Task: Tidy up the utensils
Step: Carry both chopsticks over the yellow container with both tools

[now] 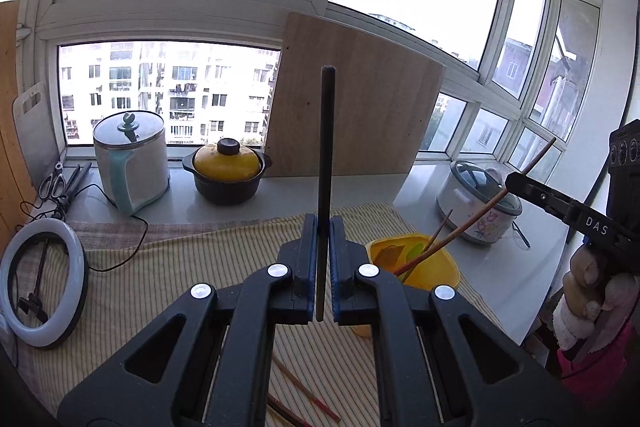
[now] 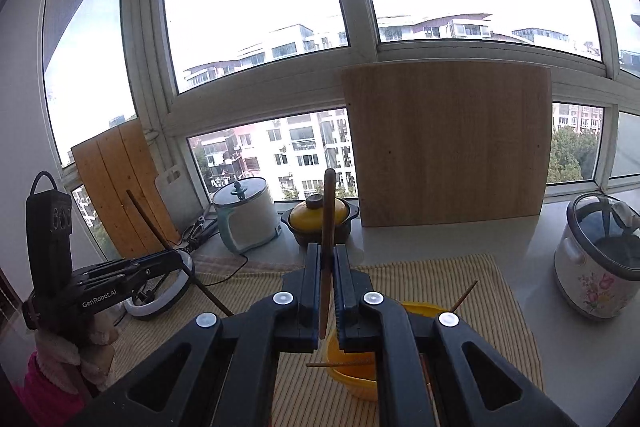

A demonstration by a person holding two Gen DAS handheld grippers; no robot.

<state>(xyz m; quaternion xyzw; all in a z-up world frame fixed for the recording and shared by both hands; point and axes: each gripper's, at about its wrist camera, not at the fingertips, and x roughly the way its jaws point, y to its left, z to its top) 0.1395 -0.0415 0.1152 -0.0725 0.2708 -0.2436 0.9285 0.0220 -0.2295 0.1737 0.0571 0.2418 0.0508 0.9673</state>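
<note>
- Above the striped cloth (image 1: 168, 267) on the desk (image 1: 540, 227), both tools hanging in the air, each clenched on one chopstick.
- Left tool (image 1: 323, 259) pinching a dark chopstick (image 1: 326, 147) near its lower end, long axis running straight up between the pads, most of the length standing above the grip.
- Right tool (image 2: 328, 279) gripping a brown chopstick (image 2: 327, 227) the same way in its own view; from the left view, that stick (image 1: 480, 215) slanting down-left, its lower tip reaching into the yellow bowl (image 1: 436, 267).
- Sitting on the cloth, the bowl lying ahead and to the right of the left tool, almost directly under the right tool (image 1: 520, 183), so the right hand being the nearer one.
- Already leaning in the bowl: another thin stick (image 1: 438, 231) and what looks like coloured utensils, too blurred to name.
- Lying loose on the cloth under the left tool, more reddish chopsticks (image 1: 304, 391), not yet collected.
- Judging the coming move: tipping the dark chopstick rightward and down toward the bowl's mouth, keeping clear of the slanted stick crossing the rim.
- Standing well apart along the windowsill: kettle (image 1: 132, 163), yellow-lidded pot (image 1: 228, 167), rice cooker (image 1: 476, 203).
</note>
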